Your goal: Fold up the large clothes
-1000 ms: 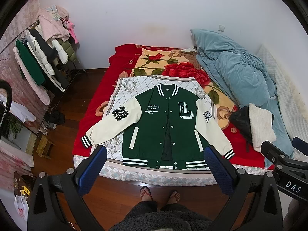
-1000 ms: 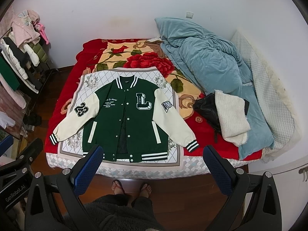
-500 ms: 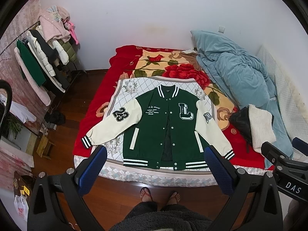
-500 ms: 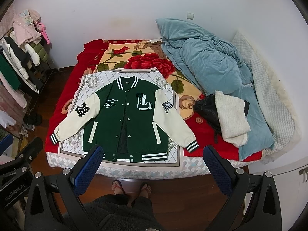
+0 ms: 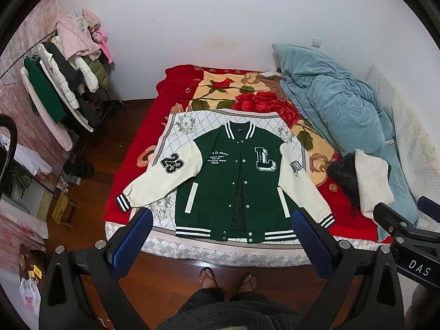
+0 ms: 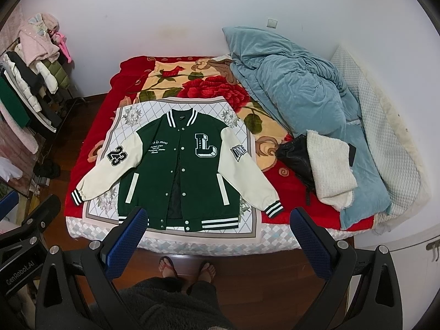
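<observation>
Two grippers, left (image 5: pixel 221 238) and right (image 6: pixel 217 236), both wide and empty above the varsity jacket (image 5: pixel 233 181), spread flat on the bed (image 5: pixel 220 250). I judge cuffs first, folding each sleeve across the chest.

The small script on the jacket (image 5: pixel 220 157) cannot be read; the clothes rack (image 6: pixel 16 104) is cut off by the frame edge.

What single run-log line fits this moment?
stage: pre-grasp | jacket: flat on bed, unfolded, sleeves out | left gripper: open, empty | right gripper: open, empty
</observation>
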A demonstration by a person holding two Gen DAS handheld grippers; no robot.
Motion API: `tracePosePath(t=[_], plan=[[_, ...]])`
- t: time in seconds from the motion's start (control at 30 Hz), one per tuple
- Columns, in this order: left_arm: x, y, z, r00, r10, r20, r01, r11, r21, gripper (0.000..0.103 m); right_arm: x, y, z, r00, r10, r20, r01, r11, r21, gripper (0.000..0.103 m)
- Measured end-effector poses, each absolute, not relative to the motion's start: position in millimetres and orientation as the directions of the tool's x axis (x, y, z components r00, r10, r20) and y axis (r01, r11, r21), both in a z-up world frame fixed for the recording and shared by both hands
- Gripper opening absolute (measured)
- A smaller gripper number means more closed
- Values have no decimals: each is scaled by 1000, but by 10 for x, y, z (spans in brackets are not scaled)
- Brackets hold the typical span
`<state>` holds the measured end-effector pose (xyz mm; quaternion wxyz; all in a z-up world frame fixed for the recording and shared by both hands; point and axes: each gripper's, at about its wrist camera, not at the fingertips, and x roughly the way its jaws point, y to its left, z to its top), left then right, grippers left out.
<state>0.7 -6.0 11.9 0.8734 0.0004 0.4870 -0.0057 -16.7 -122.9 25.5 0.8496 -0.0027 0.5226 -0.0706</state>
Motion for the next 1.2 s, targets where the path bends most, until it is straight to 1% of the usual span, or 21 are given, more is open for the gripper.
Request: tracePosePath(t=[0.57,0.67,0.77,0.9,0.93,1.0,1.03,1.07,1.13,1.2], plan=[[5,-65,112,526,-13,-850,16,1000,-6,103,-175,-1201,285,441,-122,-889,117,990,-77,103],[140,-65,191,546,1,-838,9,1000,8,103,-126,-1207,265,431,-112,-895,133,989,-59,103],[326,-4,89,575,36,-818,-17,999,33,103,-18,-1275,81,433,-83,-898,173,985,-8,103],[697,96,-317,602,101,-792,-29,994,104,103,195,-1473,-470,398,-42,-916,284,955,80,103],[766,120,-435,603,117,-789,-27,992,126,103,216,-1533,-579,390,-44,-920,313,946,87,101],[918,152,-689,604,142,-785,-18,986,165,103,287,-1826,-973,354,-47,-934,427,897,117,85],[987,150,-805,597,153,-787,-14,983,181,103,310,-1959,-1168,339,-54,-939,473,873,120,70],[1104,109,-976,581,166,-797,-7,980,199,103,330,-2097,-1380,317,-59,-946,519,846,121,64],[1253,32,-1246,559,179,-810,7,975,221,103,342,-2347,-1738,290,-41,-956,586,798,143,64],[1390,-69,-1480,533,206,-821,19,967,254,103,321,-2735,-2275,277,3,-961,674,712,197,63]])
